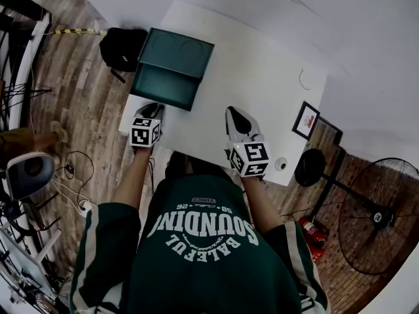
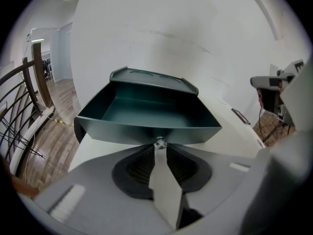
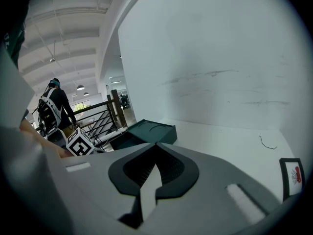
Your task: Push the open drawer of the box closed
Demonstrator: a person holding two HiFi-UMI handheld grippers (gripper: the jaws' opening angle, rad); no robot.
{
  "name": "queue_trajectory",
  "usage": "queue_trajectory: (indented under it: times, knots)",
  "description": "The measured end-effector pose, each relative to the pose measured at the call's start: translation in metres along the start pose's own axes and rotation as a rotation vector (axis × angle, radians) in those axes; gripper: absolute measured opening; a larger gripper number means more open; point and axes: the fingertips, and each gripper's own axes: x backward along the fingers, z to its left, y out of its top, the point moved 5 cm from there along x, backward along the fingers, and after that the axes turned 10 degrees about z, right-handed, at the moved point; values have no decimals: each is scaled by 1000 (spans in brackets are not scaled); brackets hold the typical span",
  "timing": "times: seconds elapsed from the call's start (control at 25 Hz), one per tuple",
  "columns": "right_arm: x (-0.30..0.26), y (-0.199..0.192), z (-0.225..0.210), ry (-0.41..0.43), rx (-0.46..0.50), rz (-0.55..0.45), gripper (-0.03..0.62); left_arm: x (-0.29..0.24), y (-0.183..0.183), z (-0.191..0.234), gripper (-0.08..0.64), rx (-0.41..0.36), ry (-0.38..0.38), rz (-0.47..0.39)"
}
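**Ana:** In the head view, where is the box (image 1: 180, 52)?

**Ben:** At eleven o'clock on the white counter (image 1: 262, 70), right by the edge. Its drawer (image 1: 163, 87) sticks out toward seven o'clock. The left tool (image 1: 152, 108) is right at the drawer front. The right tool (image 1: 233, 113) sits at four o'clock from the box, well apart.

**Ana:** And the left gripper view?

**Ben:** The drawer is at twelve o'clock, open and empty. The left tool's tips pinch the little knob (image 2: 160, 142) on its front.

**Ana:** The right gripper view?

**Ben:** That tool is clenched on nothing. The box is off at ten o'clock.

**Ana:** What could go wrong?

**Ben:** I think a crooked push could jam the drawer. Nothing holds the box, so it could slide along the counter instead.

**Ana:** How many things?

**Ben:** One box, one drawer, one knob, two tools.
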Motion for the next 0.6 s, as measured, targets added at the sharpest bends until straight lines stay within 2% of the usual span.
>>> queue_trajectory:
  times: [0.32,0.6]
  knots:
    - [-1,-2,-1,2,-7,2,-2,6,5,-2,129,-5,8,-44]
    - [0,-2,-1,-1,-11,2,-2,7,7,-1,129,14,7,-42]
